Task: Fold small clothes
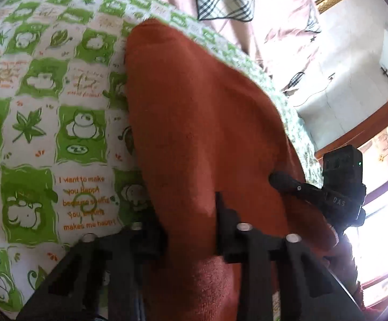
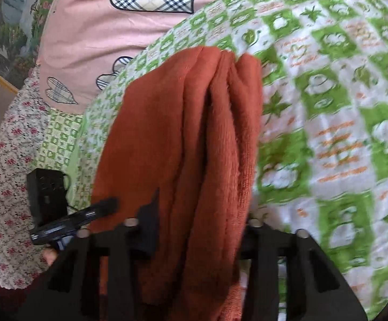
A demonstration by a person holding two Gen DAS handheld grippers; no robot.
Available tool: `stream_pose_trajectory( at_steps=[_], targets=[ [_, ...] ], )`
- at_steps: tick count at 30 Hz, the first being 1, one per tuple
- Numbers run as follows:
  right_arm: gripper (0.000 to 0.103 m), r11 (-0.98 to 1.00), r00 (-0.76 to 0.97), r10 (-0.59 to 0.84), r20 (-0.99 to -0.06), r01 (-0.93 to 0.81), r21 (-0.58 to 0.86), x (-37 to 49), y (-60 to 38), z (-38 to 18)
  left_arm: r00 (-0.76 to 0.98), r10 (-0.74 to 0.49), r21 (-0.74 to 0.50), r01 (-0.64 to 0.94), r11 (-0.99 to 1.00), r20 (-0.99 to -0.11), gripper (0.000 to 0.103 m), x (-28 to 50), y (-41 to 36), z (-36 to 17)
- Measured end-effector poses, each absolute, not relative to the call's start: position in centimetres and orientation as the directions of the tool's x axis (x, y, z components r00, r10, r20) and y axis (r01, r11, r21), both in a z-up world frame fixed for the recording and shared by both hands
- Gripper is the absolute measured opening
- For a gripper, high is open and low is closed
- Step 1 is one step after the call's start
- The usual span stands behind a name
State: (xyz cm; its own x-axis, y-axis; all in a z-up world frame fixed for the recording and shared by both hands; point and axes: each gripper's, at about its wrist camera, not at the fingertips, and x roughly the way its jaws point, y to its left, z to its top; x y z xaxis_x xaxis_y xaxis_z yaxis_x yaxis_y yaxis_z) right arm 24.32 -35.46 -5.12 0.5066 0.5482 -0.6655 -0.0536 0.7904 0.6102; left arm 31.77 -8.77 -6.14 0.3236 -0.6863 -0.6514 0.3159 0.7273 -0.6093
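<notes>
A rust-orange fleece garment (image 1: 199,123) lies along the green-and-white patterned bed sheet (image 1: 41,123). My left gripper (image 1: 191,222) is shut on its near edge, with cloth bunched between the black fingers (image 1: 224,214). In the right wrist view the same garment (image 2: 172,139) shows in long folds, and my right gripper (image 2: 199,224) is shut on its near end. The right finger is hidden under the cloth. The right gripper also shows in the left wrist view (image 1: 287,183), and the left gripper shows in the right wrist view (image 2: 105,206), each beside the garment.
A pink quilt with plaid hearts (image 2: 108,26) lies at the far side of the bed. A floral sheet (image 2: 6,165) hangs at the left. A window with an orange frame (image 1: 376,144) and a white wall (image 1: 354,53) lie to the right.
</notes>
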Motion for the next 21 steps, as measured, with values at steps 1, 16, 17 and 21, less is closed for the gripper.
stream_pose_trajectory(
  at_steps=[1, 16, 17, 21],
  targets=[
    [0.031, 0.795, 0.516, 0.54, -0.664, -0.056, 0.603, 24.1, -35.2, -4.7, 0.338, -0.684, -0.598, 0.332, 0.729, -0.647, 0.025, 31.3, -8.6, -5.6],
    [0.027, 0.702, 0.452, 0.699, -0.555, -0.284, 0.653, 22.6, -22.0, -2.2, 0.531, -0.583, -0.501, 0.308, 0.809, -0.615, 0.024, 22.1, 5.3, 1.6],
    [0.027, 0.696, 0.444, 0.706, -0.551, -0.292, 0.656, 22.6, -21.2, -2.4, 0.54, -0.572, -0.492, 0.301, 0.817, -0.618, 0.024, 21.7, 6.1, 1.6],
    [0.027, 0.685, 0.416, 0.72, -0.555, -0.302, 0.663, 22.2, -18.8, -3.7, 0.543, -0.548, -0.489, 0.266, 0.831, -0.636, 0.024, 20.6, 8.1, 0.2]
  ],
)
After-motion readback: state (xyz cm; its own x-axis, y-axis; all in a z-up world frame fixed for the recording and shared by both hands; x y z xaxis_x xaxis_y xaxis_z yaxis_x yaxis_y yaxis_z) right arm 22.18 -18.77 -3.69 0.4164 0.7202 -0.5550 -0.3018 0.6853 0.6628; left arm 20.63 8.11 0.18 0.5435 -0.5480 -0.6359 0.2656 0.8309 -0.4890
